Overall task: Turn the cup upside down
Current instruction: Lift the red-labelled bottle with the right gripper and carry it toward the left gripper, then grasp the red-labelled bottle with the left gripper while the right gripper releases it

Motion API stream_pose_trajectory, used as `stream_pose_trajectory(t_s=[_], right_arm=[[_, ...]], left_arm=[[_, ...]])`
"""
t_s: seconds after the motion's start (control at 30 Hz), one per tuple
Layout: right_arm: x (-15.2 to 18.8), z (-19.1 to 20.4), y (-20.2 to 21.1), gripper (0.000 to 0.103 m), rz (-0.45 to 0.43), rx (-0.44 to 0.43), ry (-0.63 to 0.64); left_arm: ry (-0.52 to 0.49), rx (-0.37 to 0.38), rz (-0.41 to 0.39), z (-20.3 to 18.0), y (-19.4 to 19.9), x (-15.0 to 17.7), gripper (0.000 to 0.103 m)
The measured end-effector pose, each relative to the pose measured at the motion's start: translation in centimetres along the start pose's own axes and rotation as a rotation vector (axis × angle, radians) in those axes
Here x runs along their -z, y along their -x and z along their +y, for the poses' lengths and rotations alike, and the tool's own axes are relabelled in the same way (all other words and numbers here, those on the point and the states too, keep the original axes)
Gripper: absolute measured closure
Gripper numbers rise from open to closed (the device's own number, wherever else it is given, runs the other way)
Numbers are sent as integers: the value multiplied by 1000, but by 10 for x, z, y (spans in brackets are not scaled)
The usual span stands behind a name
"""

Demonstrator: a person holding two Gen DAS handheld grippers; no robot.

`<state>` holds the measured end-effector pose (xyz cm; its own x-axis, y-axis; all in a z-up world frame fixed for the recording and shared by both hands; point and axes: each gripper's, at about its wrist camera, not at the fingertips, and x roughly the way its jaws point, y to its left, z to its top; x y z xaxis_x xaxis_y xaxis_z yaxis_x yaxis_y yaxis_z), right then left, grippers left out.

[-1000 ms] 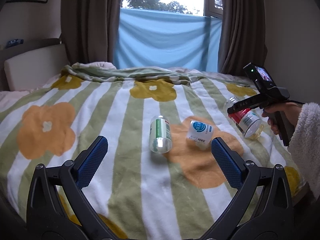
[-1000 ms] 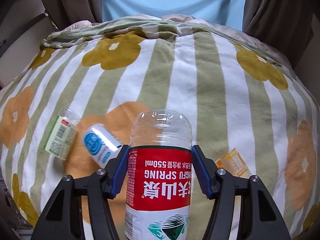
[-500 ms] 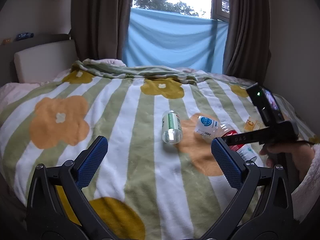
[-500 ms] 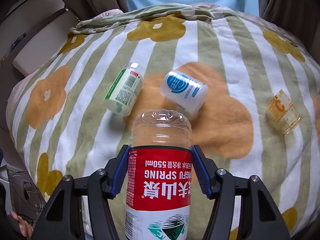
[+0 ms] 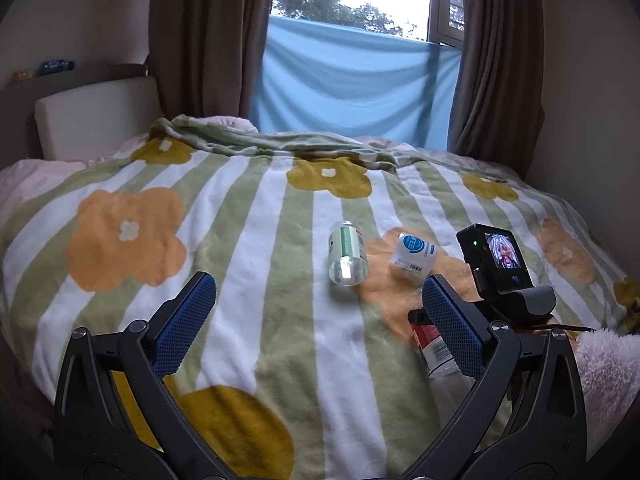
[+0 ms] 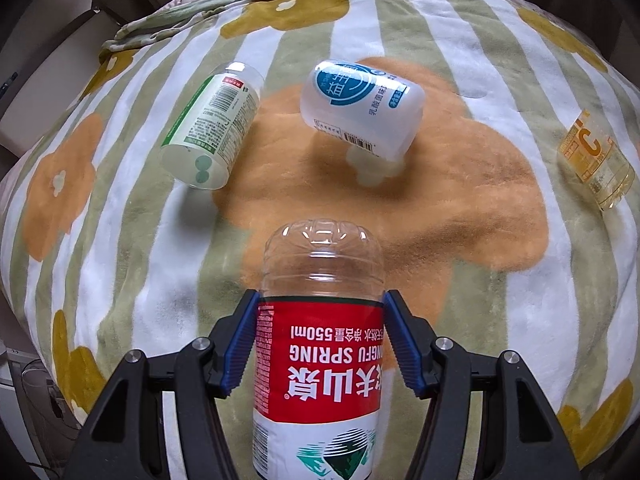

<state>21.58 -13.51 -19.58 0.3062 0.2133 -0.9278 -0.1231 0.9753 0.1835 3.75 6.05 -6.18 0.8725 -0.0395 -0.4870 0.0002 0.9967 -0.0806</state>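
My right gripper is shut on a clear cup with a red label, cut from a bottle. Its print reads upside down and its closed rounded end points away from me, down toward the blanket. The left wrist view shows this cup just behind my right fingertip, low over the bed. My left gripper is open and holds nothing. A green-label cup and a white blue-label cup lie on their sides ahead.
An orange-label cup lies at the right of the striped, flowered blanket. A fluffy sleeve holds the right gripper's handle. The headboard, curtains and a blue cloth over the window stand behind. The bed's edge drops off at left.
The right gripper has carried the red-label cup from the bed's right side toward the front middle and tilted it down toward the blanket. The left gripper stays open.
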Motion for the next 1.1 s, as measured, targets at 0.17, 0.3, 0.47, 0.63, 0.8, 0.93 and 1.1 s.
stream_pose_trajectory(t_s=[0.17, 0.3, 0.47, 0.63, 0.8, 0.93, 1.1], right_arm=[[1, -1, 4, 12, -10, -9, -8], [2, -6, 32, 0, -101, -12, 17], [6, -20, 88, 0, -248, -48, 79], [27, -40, 150, 0, -437, 19, 149], [63, -58, 183, 0, -604, 122, 214], [81, -70, 193, 0, -650, 129, 237], [95, -81, 196, 0, -686, 90, 248]], left_arm=[[-14, -1, 10, -5, 0, -3, 0], [-23, 13, 77, -9, -11, -13, 0], [-36, 76, 181, -22, -35, -39, 0], [54, 183, 424, -44, -92, -52, 0], [84, 199, 625, -80, -150, -37, 0], [9, 139, 753, -111, -188, -20, 0], [-26, 33, 883, -127, -226, 3, 0]])
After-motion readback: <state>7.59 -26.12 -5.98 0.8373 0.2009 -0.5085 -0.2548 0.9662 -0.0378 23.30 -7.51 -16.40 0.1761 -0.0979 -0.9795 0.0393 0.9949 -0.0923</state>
